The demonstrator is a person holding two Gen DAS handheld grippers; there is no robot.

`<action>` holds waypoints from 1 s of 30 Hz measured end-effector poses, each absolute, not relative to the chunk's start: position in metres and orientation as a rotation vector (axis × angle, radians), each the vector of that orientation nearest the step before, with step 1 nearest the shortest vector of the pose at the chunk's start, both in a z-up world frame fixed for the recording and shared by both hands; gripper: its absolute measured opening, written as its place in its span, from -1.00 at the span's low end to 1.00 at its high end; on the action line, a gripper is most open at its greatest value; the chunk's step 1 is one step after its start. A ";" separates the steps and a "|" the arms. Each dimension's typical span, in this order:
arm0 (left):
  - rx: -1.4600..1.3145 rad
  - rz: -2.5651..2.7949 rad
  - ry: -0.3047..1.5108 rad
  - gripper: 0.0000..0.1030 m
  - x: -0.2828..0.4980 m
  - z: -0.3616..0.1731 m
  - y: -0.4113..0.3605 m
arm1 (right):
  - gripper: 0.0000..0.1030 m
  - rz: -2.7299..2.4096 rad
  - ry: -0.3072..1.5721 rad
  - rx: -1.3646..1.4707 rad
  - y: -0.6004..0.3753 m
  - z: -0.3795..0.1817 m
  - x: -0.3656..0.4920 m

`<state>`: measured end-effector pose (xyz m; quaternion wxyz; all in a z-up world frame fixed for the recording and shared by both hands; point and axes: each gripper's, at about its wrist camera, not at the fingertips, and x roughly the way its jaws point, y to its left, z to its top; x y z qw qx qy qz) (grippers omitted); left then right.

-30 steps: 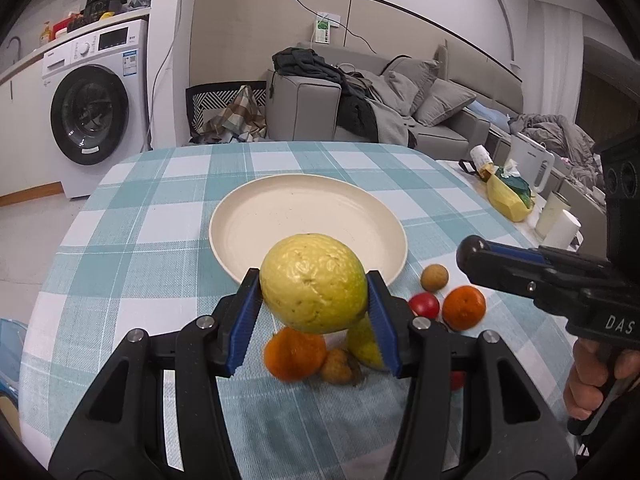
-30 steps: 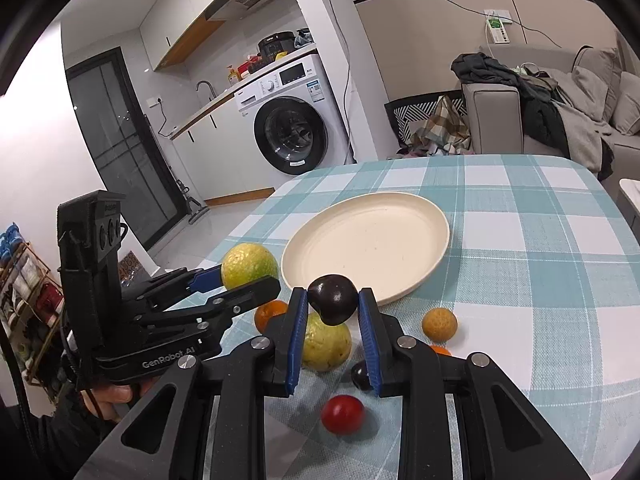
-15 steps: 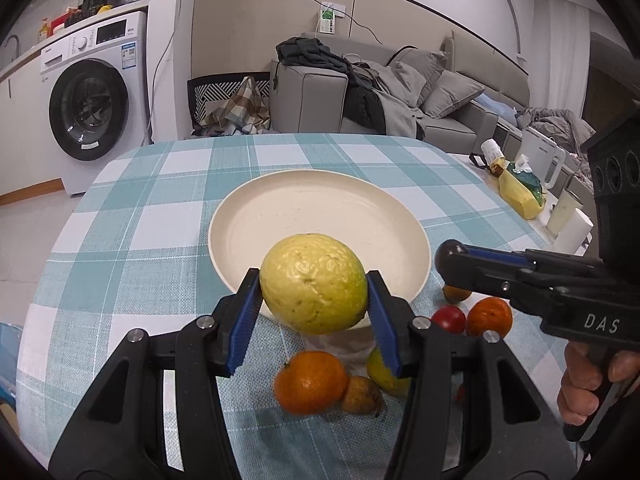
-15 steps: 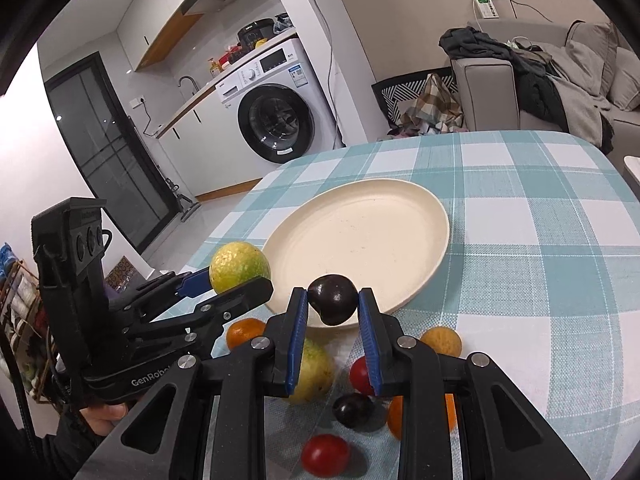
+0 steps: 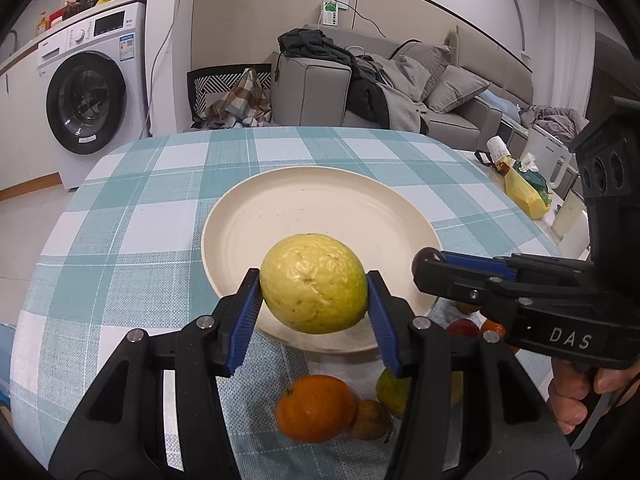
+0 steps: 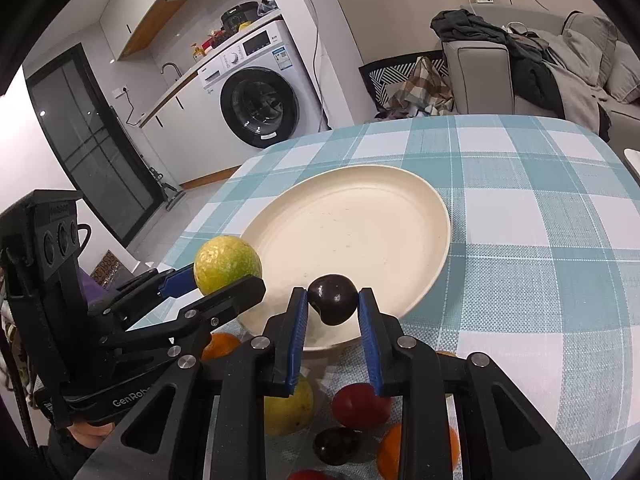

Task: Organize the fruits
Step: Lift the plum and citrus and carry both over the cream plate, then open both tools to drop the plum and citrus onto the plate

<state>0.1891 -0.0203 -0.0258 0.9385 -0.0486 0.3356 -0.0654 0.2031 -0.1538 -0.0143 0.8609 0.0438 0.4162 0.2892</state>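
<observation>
Yellow-green guava clamped in my left gripper, dark plum pinched in my right gripper, both over cream plate near edge.

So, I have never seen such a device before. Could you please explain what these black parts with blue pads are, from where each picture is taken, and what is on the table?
There is no robot. A person holds a hand tool in each hand, each with two black fingers and blue pads. A camera on each tool looks along its fingers, so you get one picture per hand. The left gripper squeezes a yellow-green fruit. The right gripper squeezes a dark plum. Both hang over the near edge of a cream plate, which has nothing on it, on a checked tablecloth. Nearer the person lie more fruits, such as an orange and a red fruit.
</observation>
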 end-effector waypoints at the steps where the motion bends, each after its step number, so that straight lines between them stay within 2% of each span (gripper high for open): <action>1: -0.103 -0.135 0.686 -0.05 0.190 -0.026 -0.020 | -0.48 0.603 0.877 0.089 -0.153 -0.016 0.204; 24: -0.104 -0.133 0.727 -0.05 0.187 -0.034 -0.018 | -0.46 0.576 0.909 0.082 -0.149 -0.023 0.210; 25: -0.100 -0.134 0.713 -0.05 0.185 -0.033 -0.018 | -0.44 0.572 0.905 0.081 -0.150 -0.023 0.209; 27: -0.086 -0.138 0.687 -0.02 0.179 -0.028 -0.020 | -0.21 0.577 0.890 0.079 -0.151 -0.021 0.207; 29: -0.084 -0.142 0.680 0.09 0.174 -0.025 -0.021 | -0.09 0.585 0.878 0.085 -0.154 -0.018 0.204; 30: -0.091 -0.144 0.673 0.22 0.171 -0.023 -0.020 | -0.05 0.587 0.872 0.088 -0.156 -0.016 0.203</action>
